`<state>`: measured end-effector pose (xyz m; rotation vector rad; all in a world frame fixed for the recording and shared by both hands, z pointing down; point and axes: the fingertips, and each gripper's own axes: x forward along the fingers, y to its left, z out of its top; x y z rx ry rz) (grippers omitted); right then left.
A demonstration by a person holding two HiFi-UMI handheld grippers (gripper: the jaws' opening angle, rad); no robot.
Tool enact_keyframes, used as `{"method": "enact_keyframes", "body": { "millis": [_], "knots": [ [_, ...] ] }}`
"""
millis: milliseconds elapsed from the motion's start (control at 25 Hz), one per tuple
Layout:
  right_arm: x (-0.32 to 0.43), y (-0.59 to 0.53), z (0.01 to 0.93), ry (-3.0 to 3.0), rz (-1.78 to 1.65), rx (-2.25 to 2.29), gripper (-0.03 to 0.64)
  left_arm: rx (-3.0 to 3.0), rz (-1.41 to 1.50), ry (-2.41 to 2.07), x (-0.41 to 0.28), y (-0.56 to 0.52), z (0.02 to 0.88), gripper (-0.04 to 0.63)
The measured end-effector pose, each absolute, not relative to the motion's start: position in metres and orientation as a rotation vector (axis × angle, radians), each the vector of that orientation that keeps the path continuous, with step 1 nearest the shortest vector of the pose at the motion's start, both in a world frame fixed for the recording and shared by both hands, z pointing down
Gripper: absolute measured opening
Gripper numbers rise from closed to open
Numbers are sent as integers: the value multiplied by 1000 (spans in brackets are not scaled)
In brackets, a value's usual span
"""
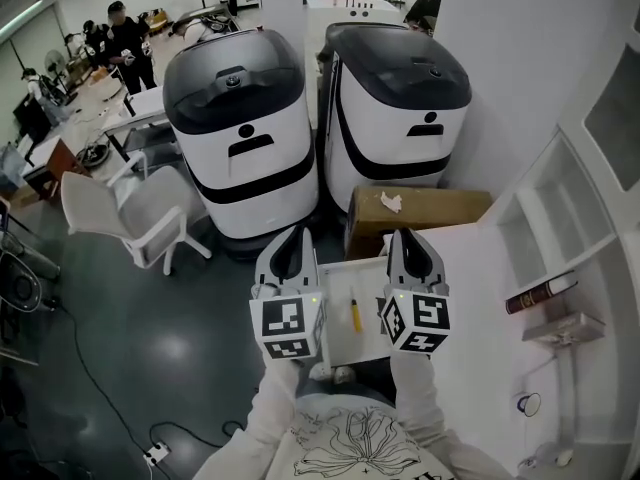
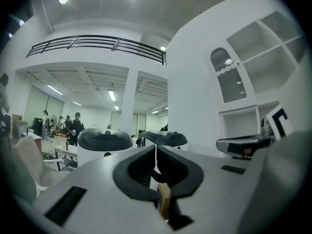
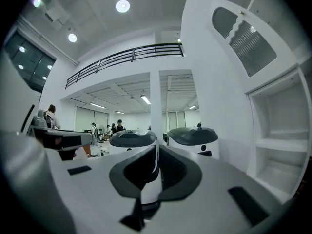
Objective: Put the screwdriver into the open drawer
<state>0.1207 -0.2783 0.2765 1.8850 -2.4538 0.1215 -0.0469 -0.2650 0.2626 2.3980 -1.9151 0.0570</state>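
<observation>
The yellow-handled screwdriver (image 1: 355,311) lies loose, its shaft pointing toward 12 o'clock, on a flat white surface (image 1: 343,346); I cannot tell whether this surface is the drawer. The left gripper (image 1: 297,236) is held at its 9 o'clock and the right gripper (image 1: 408,238) at its 3 o'clock, each with its fingers pressed together on nothing. A brown cardboard box (image 1: 430,211) sits at the screwdriver's 1 o'clock, and two white machines with dark domed lids (image 1: 240,133) stand beyond at 12 o'clock.
</observation>
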Motion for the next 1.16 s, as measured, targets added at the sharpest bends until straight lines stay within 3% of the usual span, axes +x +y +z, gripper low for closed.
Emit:
{"method": "enact_keyframes", "body": {
  "millis": [1160],
  "knots": [
    [114,-288,285,-2437,130,1869,15,2418,61,-1885,-48,-274,266,9]
  ]
}}
